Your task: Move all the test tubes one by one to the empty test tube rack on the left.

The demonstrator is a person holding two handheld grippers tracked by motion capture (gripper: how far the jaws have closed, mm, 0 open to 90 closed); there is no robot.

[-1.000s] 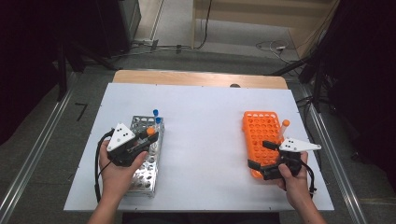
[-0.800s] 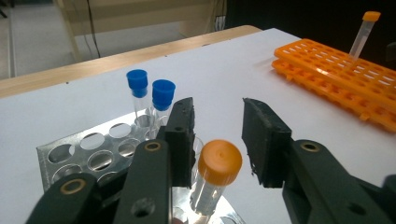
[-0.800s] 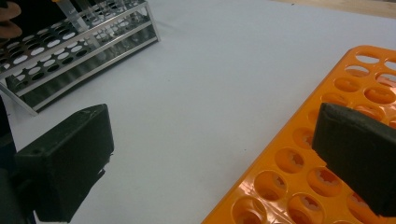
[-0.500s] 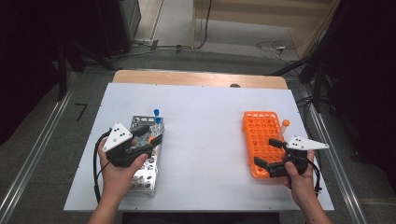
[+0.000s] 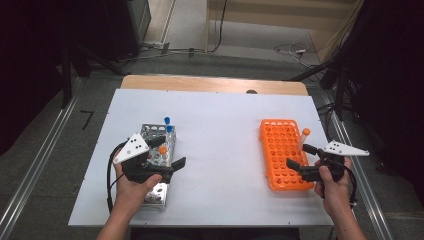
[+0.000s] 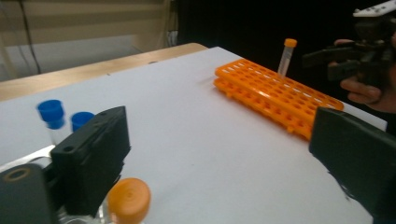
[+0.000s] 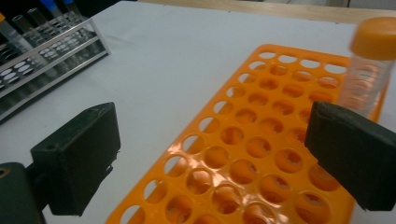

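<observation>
A white counter (image 5: 220, 125) carries two test-tube racks. The orange plastic rack (image 5: 282, 152) lies near the counter's right edge, its long side running from front to back, its holes bare except for one clear tube with an orange cap (image 5: 303, 137) that stands upright in a hole along its right side, toward the far end. The metal wire rack (image 5: 159, 165) lies near the left edge, reaching close to the front edge; two blue-capped tubes (image 5: 168, 124) stand at its far end, and an orange-capped tube (image 5: 162, 150) stands upright a few rows nearer the front.

The left claw (image 5: 171, 156) hangs over the metal rack, its jaws having just been opening and now spread wide, with nothing between them; in the left gripper view that orange cap (image 6: 129, 200) sits just beside the left jaw, free of it. The right claw (image 5: 300, 157) hovers at the right side of the orange rack toward its front end, jaws spread and pinching nothing, the standing tube (image 7: 371, 70) just beyond the right jaw.
</observation>
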